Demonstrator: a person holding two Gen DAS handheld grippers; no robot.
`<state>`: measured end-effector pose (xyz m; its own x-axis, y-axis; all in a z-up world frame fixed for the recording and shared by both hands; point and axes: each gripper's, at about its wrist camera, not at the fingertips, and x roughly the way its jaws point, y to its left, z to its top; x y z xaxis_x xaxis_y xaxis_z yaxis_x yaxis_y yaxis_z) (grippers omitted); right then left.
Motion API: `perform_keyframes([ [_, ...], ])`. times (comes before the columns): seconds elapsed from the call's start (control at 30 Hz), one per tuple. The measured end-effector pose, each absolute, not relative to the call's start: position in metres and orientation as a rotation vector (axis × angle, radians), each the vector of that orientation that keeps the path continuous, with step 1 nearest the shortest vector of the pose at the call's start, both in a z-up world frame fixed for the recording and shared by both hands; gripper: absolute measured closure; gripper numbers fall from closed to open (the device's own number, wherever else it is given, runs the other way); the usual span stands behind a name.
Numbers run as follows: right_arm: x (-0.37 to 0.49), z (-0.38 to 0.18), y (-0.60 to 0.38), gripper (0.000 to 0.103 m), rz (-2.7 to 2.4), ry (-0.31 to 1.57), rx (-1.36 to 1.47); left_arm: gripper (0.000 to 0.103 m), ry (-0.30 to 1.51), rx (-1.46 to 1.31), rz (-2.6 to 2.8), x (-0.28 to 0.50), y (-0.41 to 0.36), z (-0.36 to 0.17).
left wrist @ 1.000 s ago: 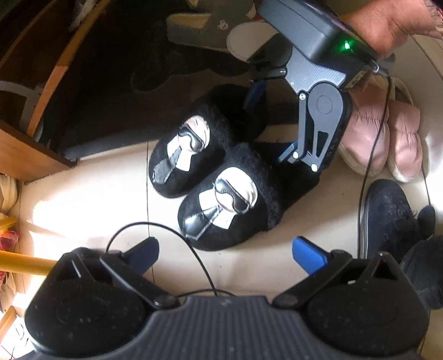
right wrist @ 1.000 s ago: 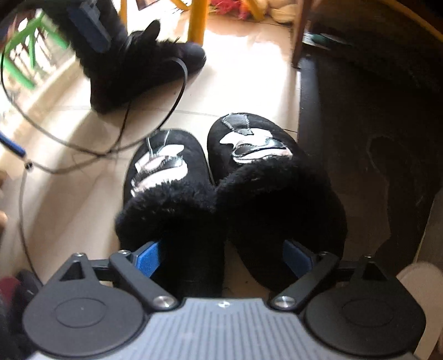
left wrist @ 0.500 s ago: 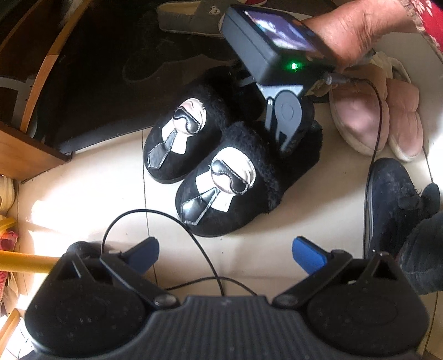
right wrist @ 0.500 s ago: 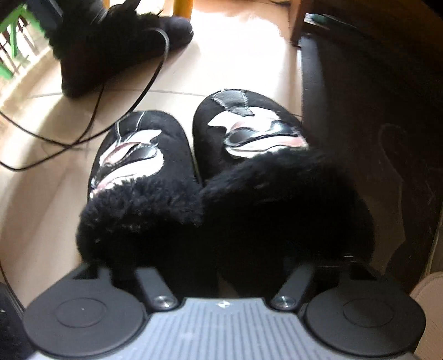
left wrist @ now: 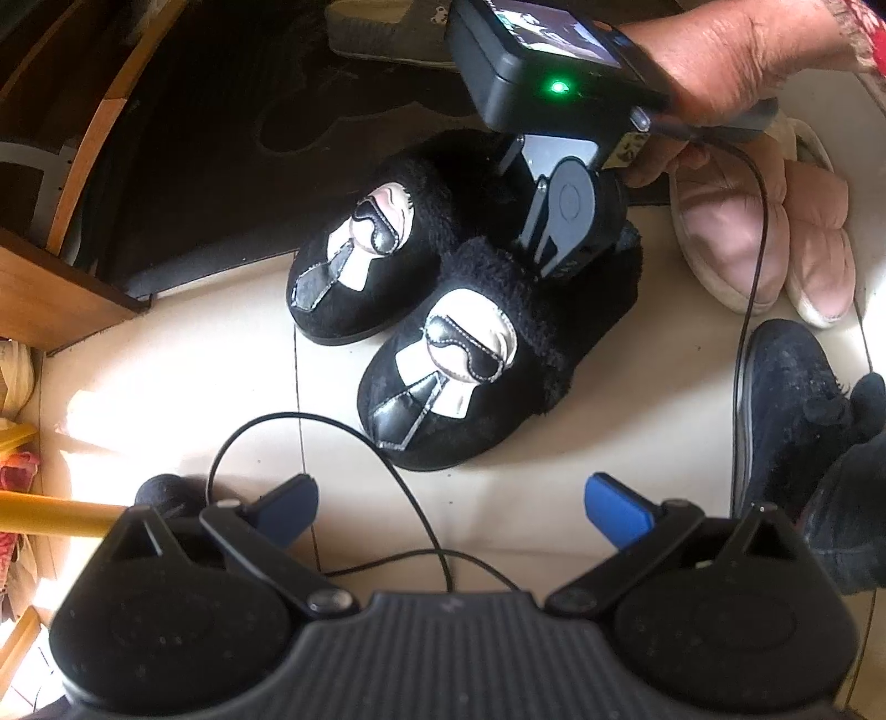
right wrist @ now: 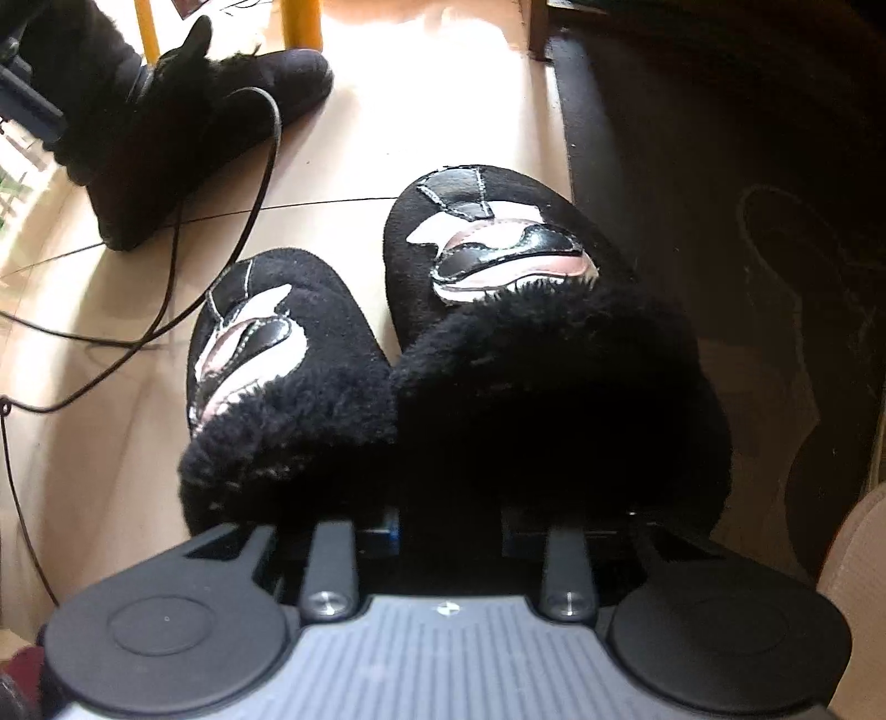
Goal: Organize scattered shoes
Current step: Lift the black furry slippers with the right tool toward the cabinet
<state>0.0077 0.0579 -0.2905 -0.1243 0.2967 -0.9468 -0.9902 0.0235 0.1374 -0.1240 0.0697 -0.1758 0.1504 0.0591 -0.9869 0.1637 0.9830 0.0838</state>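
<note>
A pair of black furry slippers with a cartoon-figure patch sits side by side on the pale tile floor, one slipper (left wrist: 360,260) nearer the dark mat and the other (left wrist: 454,376) beside it. My right gripper (right wrist: 448,526), held by a hand (left wrist: 736,50), is sunk into their fur collars. Its jaws are closing, with the adjoining inner walls of both slippers (right wrist: 398,399) pinched between them; the fingertips are mostly buried in fur. My left gripper (left wrist: 451,498) hangs open above bare floor in front of the toes, holding nothing.
Pink slippers (left wrist: 758,232) lie to the right and a black fuzzy shoe (left wrist: 792,399) lies at the right edge. A grey slipper (left wrist: 387,27) sits on the dark mat (left wrist: 221,138). Wooden furniture (left wrist: 44,288), a yellow leg (left wrist: 50,518) and a loose cable (left wrist: 332,443) are on the left.
The right gripper dropped onto the slippers' heel ends and its jaws went from wide apart to narrow, squeezing the two fur collars together. The left gripper stayed put.
</note>
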Motion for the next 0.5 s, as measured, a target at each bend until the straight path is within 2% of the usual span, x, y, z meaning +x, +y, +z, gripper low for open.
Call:
perform_keyframes([
  [0.5,0.033,-0.285,0.022,0.077,1.227,1.078,-0.792,0.000,1.412,0.170,-0.053,-0.129,0.066,-0.172],
])
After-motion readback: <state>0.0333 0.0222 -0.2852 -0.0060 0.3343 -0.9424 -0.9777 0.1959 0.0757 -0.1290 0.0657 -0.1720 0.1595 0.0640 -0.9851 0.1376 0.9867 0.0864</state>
